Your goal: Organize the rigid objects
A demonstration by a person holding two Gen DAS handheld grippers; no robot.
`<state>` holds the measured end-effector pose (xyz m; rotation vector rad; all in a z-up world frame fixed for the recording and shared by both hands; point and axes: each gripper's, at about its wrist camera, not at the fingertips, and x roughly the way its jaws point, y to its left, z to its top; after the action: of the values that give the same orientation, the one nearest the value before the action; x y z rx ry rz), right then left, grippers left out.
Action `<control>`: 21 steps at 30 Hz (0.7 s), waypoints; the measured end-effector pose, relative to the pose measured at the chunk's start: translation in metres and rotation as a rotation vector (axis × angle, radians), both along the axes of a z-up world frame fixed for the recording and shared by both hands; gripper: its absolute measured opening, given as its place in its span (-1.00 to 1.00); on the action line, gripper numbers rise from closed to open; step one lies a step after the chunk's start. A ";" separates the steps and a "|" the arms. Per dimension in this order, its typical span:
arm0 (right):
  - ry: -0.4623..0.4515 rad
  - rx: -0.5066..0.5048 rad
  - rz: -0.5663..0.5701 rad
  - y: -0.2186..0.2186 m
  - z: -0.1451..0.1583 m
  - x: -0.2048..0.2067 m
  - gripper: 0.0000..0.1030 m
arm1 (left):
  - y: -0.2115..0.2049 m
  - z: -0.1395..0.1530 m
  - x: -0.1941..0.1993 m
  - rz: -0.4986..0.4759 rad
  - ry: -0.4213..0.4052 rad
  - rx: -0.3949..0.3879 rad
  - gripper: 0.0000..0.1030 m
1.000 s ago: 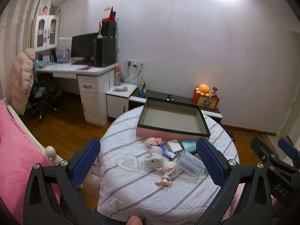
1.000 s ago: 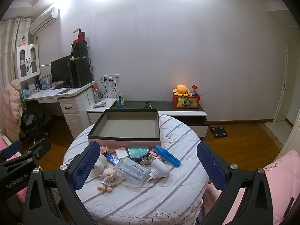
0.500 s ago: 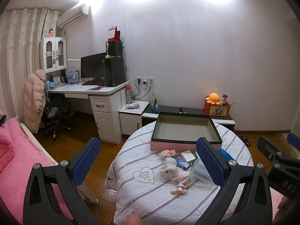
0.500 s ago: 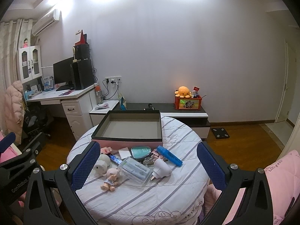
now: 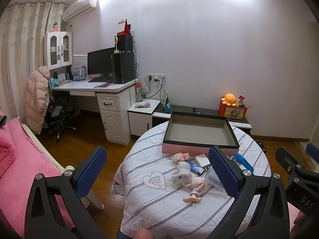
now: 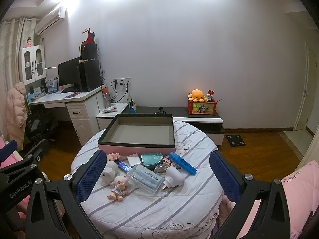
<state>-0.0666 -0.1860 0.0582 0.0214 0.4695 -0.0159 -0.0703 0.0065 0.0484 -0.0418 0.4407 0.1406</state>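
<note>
A: Both cams have pulled back and tilted up since a second ago; more wall and ceiling in frame. Left gripper (image 5: 157, 177) and right gripper (image 6: 157, 176) fingers spread wide, nothing held.

B: Items?

A: All on the round worktop (image 6: 139, 215). Empty box (image 6: 139, 134) at the far side. Just in front: doll (image 6: 118, 187), clear case (image 6: 146, 179), white plug (image 6: 174, 176), blue marker (image 6: 182, 163), teal tin (image 6: 151, 158).
</note>
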 end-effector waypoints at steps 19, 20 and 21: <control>0.041 -0.008 0.000 -0.002 -0.016 0.017 1.00 | 0.001 -0.022 0.022 -0.029 0.061 -0.024 1.00; 0.045 -0.009 -0.001 -0.003 -0.018 0.019 1.00 | 0.000 -0.023 0.024 -0.033 0.065 -0.026 1.00; 0.050 -0.012 -0.003 -0.004 -0.020 0.021 1.00 | 0.000 -0.027 0.027 -0.040 0.074 -0.028 1.00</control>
<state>-0.0455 -0.1898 0.0381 0.0100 0.5190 -0.0221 -0.0433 0.0064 0.0213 -0.0558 0.5167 0.0971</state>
